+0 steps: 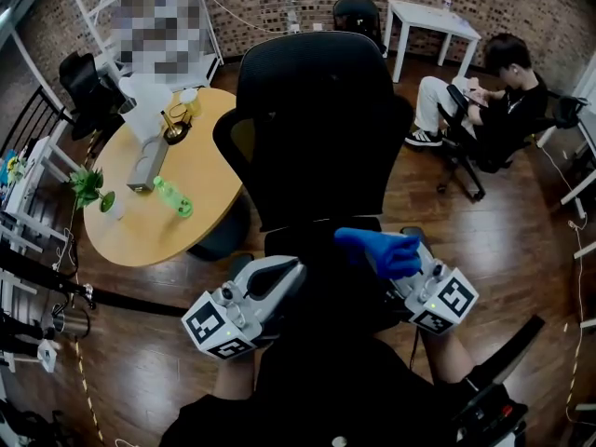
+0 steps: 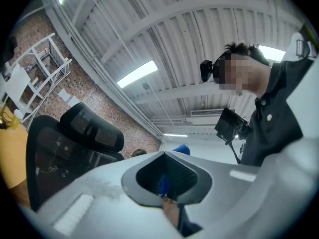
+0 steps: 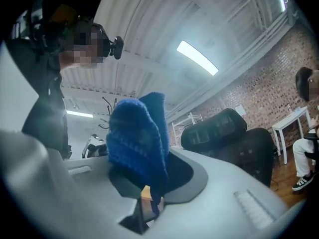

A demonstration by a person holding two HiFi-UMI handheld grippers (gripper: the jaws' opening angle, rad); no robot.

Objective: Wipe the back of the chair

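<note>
A black mesh office chair point(image 1: 317, 128) stands right in front of me with its back toward me. It also shows in the left gripper view as the chair point(image 2: 65, 148) and in the right gripper view as the chair point(image 3: 234, 138). My right gripper point(image 1: 396, 266) is shut on a blue knitted cloth point(image 1: 380, 250), held low behind the backrest and not touching it. That cloth point(image 3: 138, 138) bulges up out of the right gripper point(image 3: 149, 185). My left gripper point(image 1: 284, 277) sits beside it, jaws together and empty. The left gripper point(image 2: 167, 158) points upward.
A round wooden table point(image 1: 200, 180) at the left carries a green bottle point(image 1: 172, 197), a grey box point(image 1: 147, 166) and a small plant point(image 1: 88, 186). A person point(image 1: 489, 101) sits on a chair at the right. A white table point(image 1: 433, 21) stands at the back and white shelving point(image 1: 23, 203) at the far left.
</note>
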